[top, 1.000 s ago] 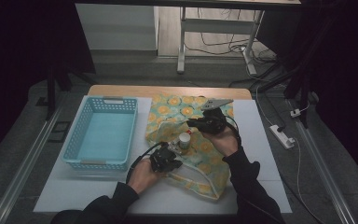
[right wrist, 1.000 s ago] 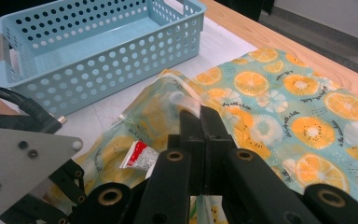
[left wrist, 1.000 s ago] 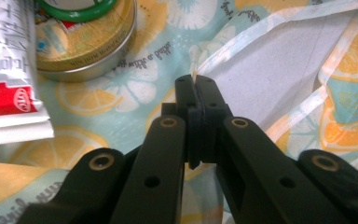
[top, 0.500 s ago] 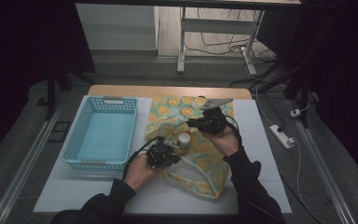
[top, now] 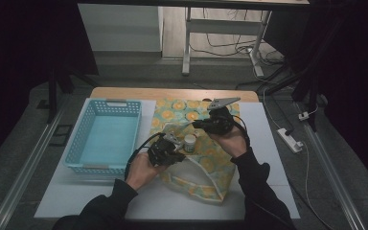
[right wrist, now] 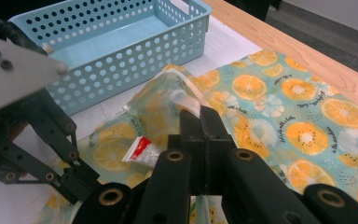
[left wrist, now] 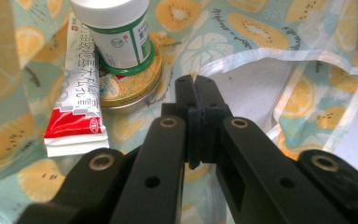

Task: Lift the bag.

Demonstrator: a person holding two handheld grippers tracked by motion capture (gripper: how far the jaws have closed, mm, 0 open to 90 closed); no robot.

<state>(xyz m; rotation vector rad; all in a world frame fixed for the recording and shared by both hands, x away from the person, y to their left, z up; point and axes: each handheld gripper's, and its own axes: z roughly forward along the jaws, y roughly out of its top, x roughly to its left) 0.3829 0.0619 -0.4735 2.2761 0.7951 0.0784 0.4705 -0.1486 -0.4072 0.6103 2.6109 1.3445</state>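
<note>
A bag (top: 210,165) printed with orange slices lies on the white table. My left gripper (top: 173,149) is shut on its white-trimmed rim (left wrist: 242,58) and holds that edge lifted. My right gripper (top: 197,125) is shut on the opposite edge of the bag (right wrist: 184,100), farther back. Between them the mouth stands open. Inside the bag, a white bottle (left wrist: 116,32) with a green label stands on a flat gold tin (left wrist: 133,88). A red-and-white tube (left wrist: 77,105) lies beside them. The bottle (top: 190,142) also shows from above, and the tube (right wrist: 142,149) shows past the right jaws.
A light blue perforated basket (top: 84,139) with nothing in it stands left of the bag, close to my left hand. The table's wooden far edge (top: 172,93) lies behind. A power strip (top: 287,139) rests on the floor to the right.
My left hand has risen and moved toward the bottle, pulling the bag's near edge up with it. My right hand has stayed where it was.
</note>
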